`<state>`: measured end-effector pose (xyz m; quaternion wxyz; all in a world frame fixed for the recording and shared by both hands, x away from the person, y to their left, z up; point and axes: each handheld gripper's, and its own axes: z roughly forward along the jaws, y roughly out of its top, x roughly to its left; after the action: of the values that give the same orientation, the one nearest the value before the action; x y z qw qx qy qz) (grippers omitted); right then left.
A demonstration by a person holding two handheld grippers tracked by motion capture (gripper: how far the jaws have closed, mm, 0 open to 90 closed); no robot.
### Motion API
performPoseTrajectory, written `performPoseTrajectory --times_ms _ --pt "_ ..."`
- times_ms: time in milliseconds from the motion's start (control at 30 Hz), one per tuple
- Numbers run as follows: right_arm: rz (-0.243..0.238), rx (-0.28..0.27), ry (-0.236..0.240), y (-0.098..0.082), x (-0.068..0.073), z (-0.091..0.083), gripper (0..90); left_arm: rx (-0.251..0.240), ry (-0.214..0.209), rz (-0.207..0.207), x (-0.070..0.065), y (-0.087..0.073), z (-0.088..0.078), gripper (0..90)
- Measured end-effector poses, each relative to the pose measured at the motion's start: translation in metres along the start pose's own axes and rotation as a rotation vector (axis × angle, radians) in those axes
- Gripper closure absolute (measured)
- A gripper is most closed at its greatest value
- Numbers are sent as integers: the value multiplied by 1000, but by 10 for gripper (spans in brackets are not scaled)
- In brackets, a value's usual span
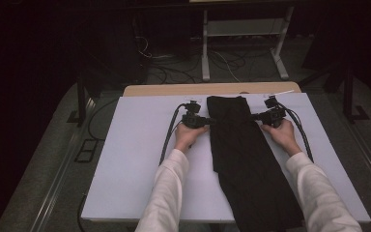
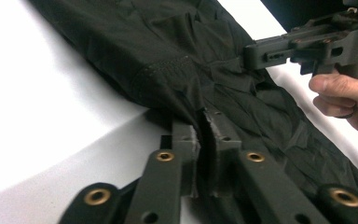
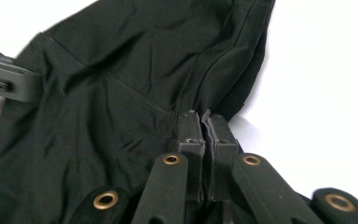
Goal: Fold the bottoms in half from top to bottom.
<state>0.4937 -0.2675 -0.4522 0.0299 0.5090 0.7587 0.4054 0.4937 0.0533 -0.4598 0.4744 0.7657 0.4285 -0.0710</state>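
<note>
One black garment [image 1: 244, 159] lies on the bench [image 1: 125, 159]; two claws, left [image 1: 207, 121] at nine o'clock, right [image 1: 256, 116] at three, each pinch its edge.

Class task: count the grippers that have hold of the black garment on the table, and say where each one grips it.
2. The left gripper pinches the black garment at its left edge; the right gripper pinches its right edge.

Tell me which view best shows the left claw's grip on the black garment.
The left gripper view: the left claw is shut on the black garment's edge, close up. The high view shows that claw small at the cloth's side; the right gripper view shows part of it at the frame's edge.
</note>
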Motion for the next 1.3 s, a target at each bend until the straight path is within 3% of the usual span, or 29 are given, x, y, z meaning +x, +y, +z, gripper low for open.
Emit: performPoseTrajectory --times_ms 167,300,533,1033,1300 --pt "19 -61 58 -1 2 -11 860 9 -19 -27 1 -2 -1 866" --pt "22 -96 84 -6 6 -19 859 -3 -24 -22 -1 -4 -4 868" --pt "14 -114 80 -12 12 -28 859 -32 -23 -10 -7 -12 -11 868" --pt "34 -148 95 -28 18 -53 859 -68 -74 32 -25 -19 -29 868" --pt "37 -175 110 -34 24 -67 859 -58 -87 58 -35 -22 -31 868"
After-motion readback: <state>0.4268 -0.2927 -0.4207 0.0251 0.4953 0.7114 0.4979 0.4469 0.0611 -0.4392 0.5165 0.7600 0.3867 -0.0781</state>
